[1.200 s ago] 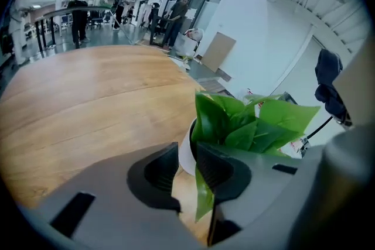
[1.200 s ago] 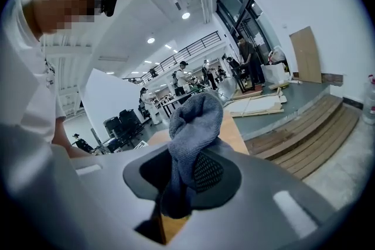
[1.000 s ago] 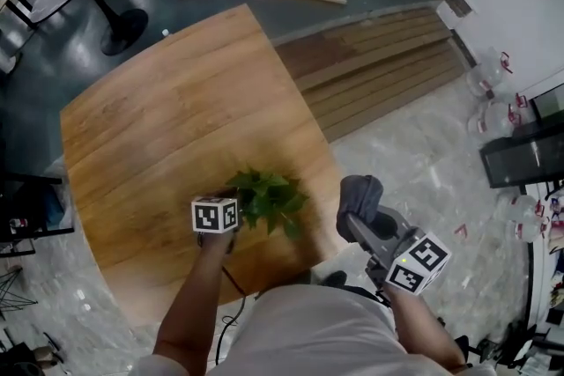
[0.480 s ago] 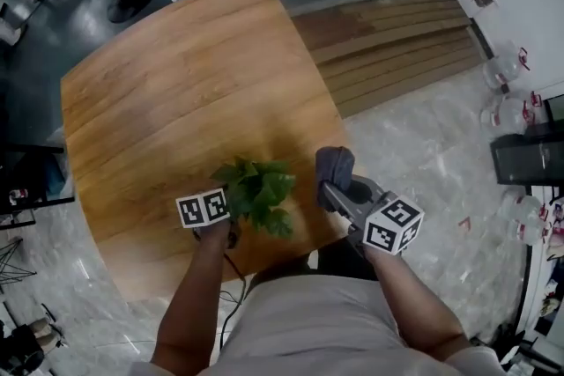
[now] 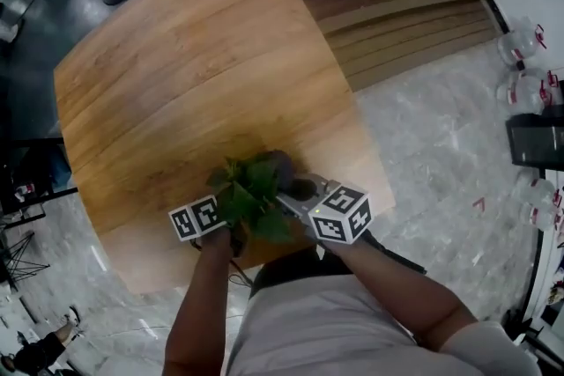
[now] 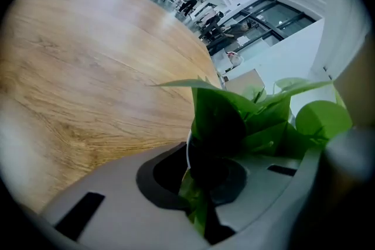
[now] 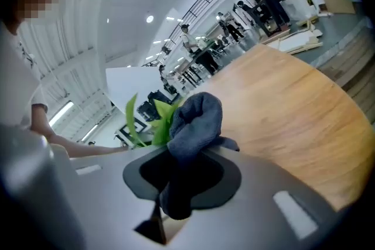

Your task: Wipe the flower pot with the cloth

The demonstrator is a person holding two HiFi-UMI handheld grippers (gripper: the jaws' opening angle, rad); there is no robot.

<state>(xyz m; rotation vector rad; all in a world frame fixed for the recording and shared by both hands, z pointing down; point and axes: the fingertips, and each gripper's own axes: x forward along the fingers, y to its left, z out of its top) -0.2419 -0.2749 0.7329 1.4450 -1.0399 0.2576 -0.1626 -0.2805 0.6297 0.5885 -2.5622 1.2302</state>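
- The flower pot (image 6: 188,149) stands near the 6 o'clock edge of the table (image 5: 194,84), close to the person. Leaves hide most of it in the head view.
- The left gripper (image 6: 206,175), at the pot's 8 o'clock, has its jaws closed on the rim among the leaves. A firm hold there should stop the pot turning.
- The right gripper (image 7: 176,178) pinches the bunched cloth (image 7: 196,120) at the pot's 3 o'clock. Contact is unclear.
- Best to press the wad against the wall below the leaves and sweep round gently.
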